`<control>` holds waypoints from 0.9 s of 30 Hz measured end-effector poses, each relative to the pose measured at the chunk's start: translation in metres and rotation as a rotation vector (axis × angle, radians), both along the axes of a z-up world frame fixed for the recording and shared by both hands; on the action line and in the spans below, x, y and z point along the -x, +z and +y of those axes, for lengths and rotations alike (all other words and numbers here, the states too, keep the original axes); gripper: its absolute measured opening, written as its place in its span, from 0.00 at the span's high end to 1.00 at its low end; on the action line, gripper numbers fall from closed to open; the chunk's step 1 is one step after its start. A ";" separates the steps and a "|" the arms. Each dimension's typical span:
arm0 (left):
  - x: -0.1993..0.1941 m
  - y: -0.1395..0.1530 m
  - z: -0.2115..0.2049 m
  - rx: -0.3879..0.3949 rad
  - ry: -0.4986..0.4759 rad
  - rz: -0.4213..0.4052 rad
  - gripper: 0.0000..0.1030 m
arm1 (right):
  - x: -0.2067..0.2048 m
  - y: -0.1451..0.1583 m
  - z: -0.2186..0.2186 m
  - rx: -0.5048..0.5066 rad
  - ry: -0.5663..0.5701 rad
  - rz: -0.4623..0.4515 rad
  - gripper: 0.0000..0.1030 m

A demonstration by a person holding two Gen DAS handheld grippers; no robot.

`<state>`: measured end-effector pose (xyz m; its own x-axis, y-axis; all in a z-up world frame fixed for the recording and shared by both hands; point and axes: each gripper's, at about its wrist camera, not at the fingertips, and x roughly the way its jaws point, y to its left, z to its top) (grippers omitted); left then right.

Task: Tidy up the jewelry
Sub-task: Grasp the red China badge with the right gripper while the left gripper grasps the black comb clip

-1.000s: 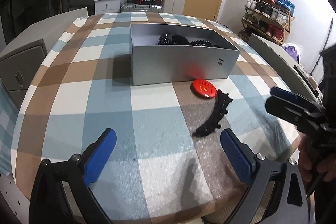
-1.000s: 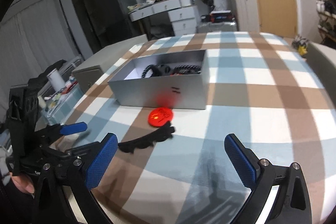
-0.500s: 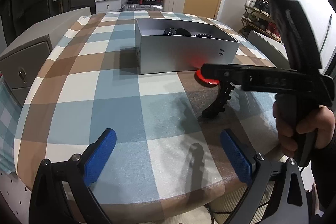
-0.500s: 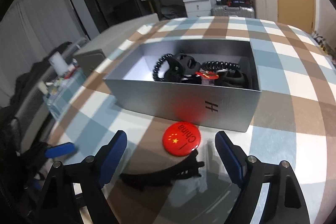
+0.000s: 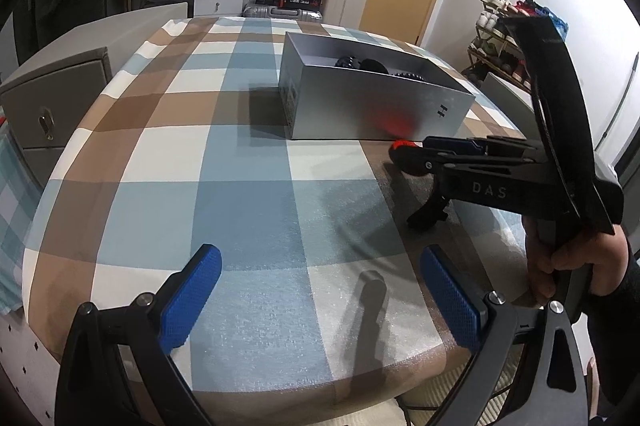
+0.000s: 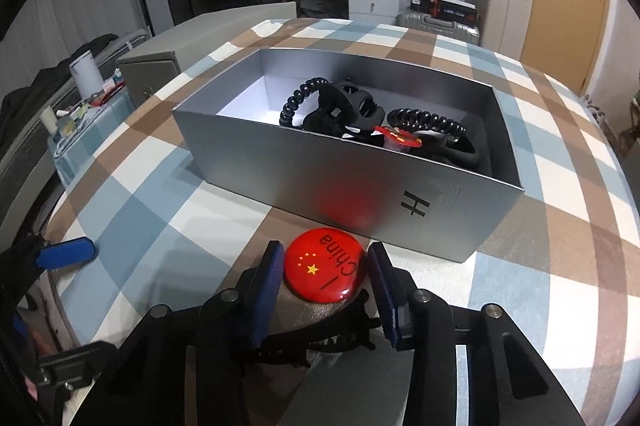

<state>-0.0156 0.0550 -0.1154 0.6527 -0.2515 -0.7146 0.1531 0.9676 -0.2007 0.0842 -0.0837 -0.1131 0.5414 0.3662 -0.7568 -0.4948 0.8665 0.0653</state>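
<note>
A worktop covered in a blue, brown and white checked cloth carries an open silver box. Inside the box lie black spiral hair ties, a black claw clip and a small red item. Just in front of the box, on the cloth, sits a round red badge with yellow stars and the word China. A long black hair clip lies on the cloth nearer the camera, touching or almost touching the badge's near edge.

The right gripper is low over the cloth with its blue fingers either side of the badge, closing on it. The left pad looks at the badge's rim; whether the right pad touches yet is hard to tell.

The left gripper hangs above a bare part of the cloth, fingers wide apart and holding nothing. A hand grips the right tool's handle.

Risks, as a judgement: the badge is domed, glossy and thin, so the pads may slide up its rim and flick it away or against the box. The fingertips may also catch the cloth or drag the black clip along
</note>
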 end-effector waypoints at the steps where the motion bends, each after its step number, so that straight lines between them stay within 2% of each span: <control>1: 0.000 0.000 0.001 0.005 0.003 0.000 0.06 | 0.001 0.001 -0.001 -0.005 -0.003 -0.007 0.60; 9: -0.001 0.005 0.009 0.041 0.024 0.003 0.06 | 0.019 0.018 -0.017 -0.085 -0.016 -0.076 0.60; 18: -0.023 0.013 -0.014 0.077 -0.052 0.029 0.06 | 0.035 0.028 -0.060 -0.169 -0.090 -0.114 0.60; 22: -0.034 0.014 -0.032 0.055 -0.111 0.029 0.06 | 0.039 0.027 -0.081 -0.216 -0.122 -0.106 0.60; 27: -0.044 0.010 -0.061 -0.030 -0.203 0.045 0.06 | 0.044 0.022 -0.100 -0.232 -0.146 -0.106 0.60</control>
